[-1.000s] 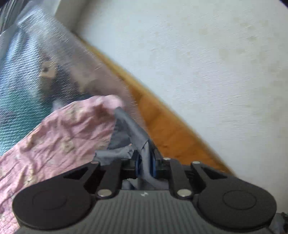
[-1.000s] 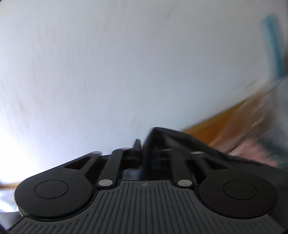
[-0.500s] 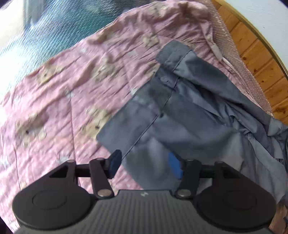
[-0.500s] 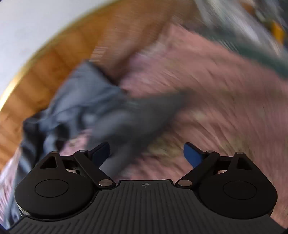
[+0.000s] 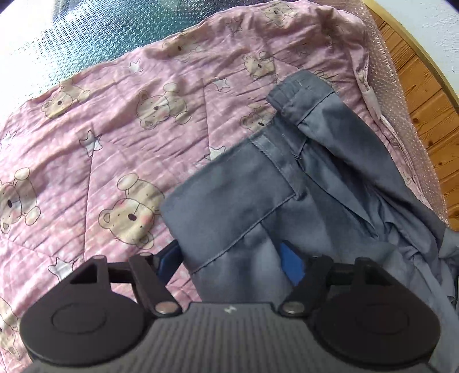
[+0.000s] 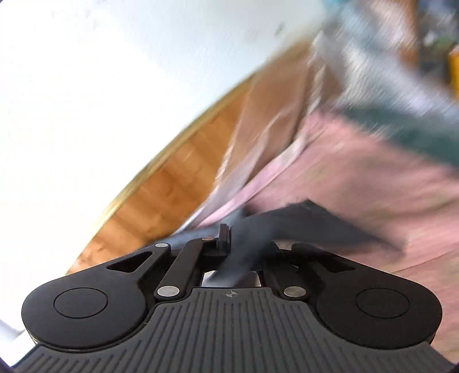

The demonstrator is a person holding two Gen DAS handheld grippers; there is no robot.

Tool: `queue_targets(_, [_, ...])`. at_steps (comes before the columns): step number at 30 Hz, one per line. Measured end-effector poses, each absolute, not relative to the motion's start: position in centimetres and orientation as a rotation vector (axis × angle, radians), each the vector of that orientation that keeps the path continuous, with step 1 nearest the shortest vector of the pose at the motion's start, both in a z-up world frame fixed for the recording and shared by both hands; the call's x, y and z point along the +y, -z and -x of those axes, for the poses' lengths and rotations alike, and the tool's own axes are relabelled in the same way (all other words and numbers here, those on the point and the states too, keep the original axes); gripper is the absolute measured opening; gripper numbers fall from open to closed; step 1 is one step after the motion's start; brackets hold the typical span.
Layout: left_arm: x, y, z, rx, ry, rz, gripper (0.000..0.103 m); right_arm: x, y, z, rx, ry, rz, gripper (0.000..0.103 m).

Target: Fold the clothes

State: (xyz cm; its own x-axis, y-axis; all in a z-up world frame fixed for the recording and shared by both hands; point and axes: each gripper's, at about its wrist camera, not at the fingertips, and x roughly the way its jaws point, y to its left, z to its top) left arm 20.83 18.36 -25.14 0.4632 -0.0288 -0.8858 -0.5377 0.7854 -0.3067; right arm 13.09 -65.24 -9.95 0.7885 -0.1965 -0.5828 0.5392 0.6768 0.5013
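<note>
We see a white wall (image 5: 439, 25) at the far side, and below it a wood panel (image 5: 430, 120) with a thin gold edge running along its top. Against the panel lies the pink quilt (image 5: 114, 123), printed with bears and stars, which fills most of the left wrist view. Beyond the quilt's far edge shows a teal mesh sheet (image 5: 94, 34), and a strip of bubble wrap (image 5: 401, 94) lies between the quilt and the panel.

On the quilt's panel side rests the grey garment (image 5: 287, 183), spread partly flat with a stitched hem band at its far end and a crumpled bunch nearest the panel. Its near edge runs under our left gripper (image 5: 233, 258).

The left gripper's jaws stand wide apart, one blue pad (image 5: 169, 255) over the quilt just beside the garment's edge, the other over the cloth; they clamp nothing.

In the right wrist view, badly blurred, we see the wall (image 6: 100, 86), the panel (image 6: 172, 178) and the quilt (image 6: 358, 178). Our right gripper (image 6: 238, 244) has its jaws drawn together on a dark fold of the garment (image 6: 287, 223), which trails from the jaws across the quilt.
</note>
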Motion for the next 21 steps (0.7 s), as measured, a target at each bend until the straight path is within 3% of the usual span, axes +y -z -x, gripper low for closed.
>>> queue_targets(1, [18.3, 25.1, -20.7, 1.058, -0.324, 0.595, 0.064, -66.1, 10.5, -12.9, 0.575, 0.491, -0.680, 0.000])
queue_targets(2, [18.2, 25.1, -20.6, 1.060, -0.312, 0.574, 0.061, -66.9, 12.0, -13.1, 0.651, 0.560, -0.634, 0.003])
queue_targets(3, [18.3, 25.2, -20.4, 1.064, -0.300, 0.552, 0.057, -67.8, 14.6, -13.5, 0.749, 0.642, -0.576, 0.015])
queue_targets(4, [18.4, 25.2, -20.2, 1.067, -0.289, 0.536, 0.047, -67.8, 16.0, -13.6, 0.799, 0.685, -0.535, 0.038])
queue_targets(5, [18.6, 25.0, -20.0, 1.063, -0.277, 0.535, 0.035, -66.9, 16.2, -13.1, 0.797, 0.685, -0.515, 0.038])
queue_targets(6, [18.9, 24.8, -19.7, 1.058, -0.264, 0.537, 0.027, -65.9, 16.4, -12.6, 0.795, 0.685, -0.495, 0.028])
queue_targets(7, [19.2, 24.6, -19.5, 1.053, -0.250, 0.540, 0.015, -65.0, 16.6, -12.2, 0.793, 0.685, -0.474, 0.031])
queue_targets(8, [19.3, 23.8, -18.9, 1.025, -0.229, 0.547, 0.012, -64.0, 16.8, -11.7, 0.791, 0.686, -0.454, 0.041])
queue_targets(9, [19.4, 22.9, -18.3, 0.992, -0.205, 0.555, 0.011, -63.1, 17.0, -11.2, 0.789, 0.686, -0.433, 0.064])
queue_targets(10, [19.3, 21.8, -17.6, 0.966, -0.181, 0.550, 0.010, -62.1, 17.2, -10.8, 0.787, 0.686, -0.413, 0.077])
queue_targets(14, [20.8, 16.6, -13.6, 0.826, -0.125, 0.579, 0.010, -57.3, 17.7, -10.5, 0.791, 0.595, -0.284, 0.082])
queue_targets(16, [22.5, 16.5, -12.2, 0.822, -0.188, 0.583, 0.010, -53.4, 17.6, -12.5, 0.782, 0.464, -0.184, 0.088])
queue_targets(19, [24.0, 22.7, -12.9, 1.165, -0.196, 0.550, 0.014, -47.6, 17.5, -15.6, 0.763, 0.269, -0.036, 0.084])
queue_targets(21, [24.0, 24.0, -12.3, 1.226, -0.190, 0.529, 0.020, -43.6, 17.4, -17.7, 0.746, 0.138, 0.062, 0.081])
